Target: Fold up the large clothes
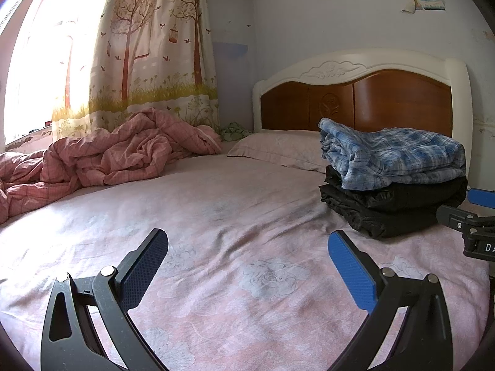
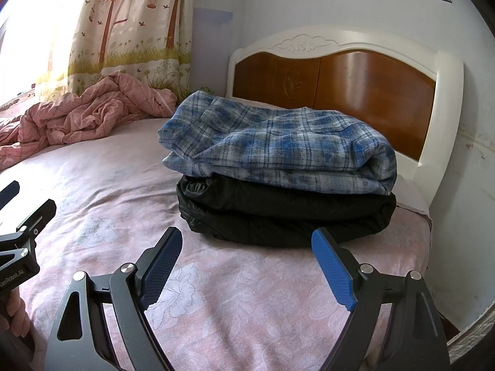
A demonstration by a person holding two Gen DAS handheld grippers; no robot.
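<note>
Bright daylight pours through the window (image 1: 37, 71) on the left, washing out the glass and glowing through a cream curtain (image 1: 148, 49) printed with trees, birds and hanging cages. The walls (image 1: 340, 15) are pale lilac-blue, a little scuffed, with a curling postcard (image 1: 428, 3) stuck high on the right. Against that wall stands the headboard (image 1: 371, 99), white carved frame around glossy reddish wood panels. The bed's pink floral sheet (image 1: 216, 232) spreads wide and slightly wrinkled. A pink checked quilt (image 1: 117, 151) lies rumpled by the window, a pale pink pillow (image 1: 278, 148) rests at the headboard, and a small green cloth (image 1: 233, 131) sits in the corner.
</note>
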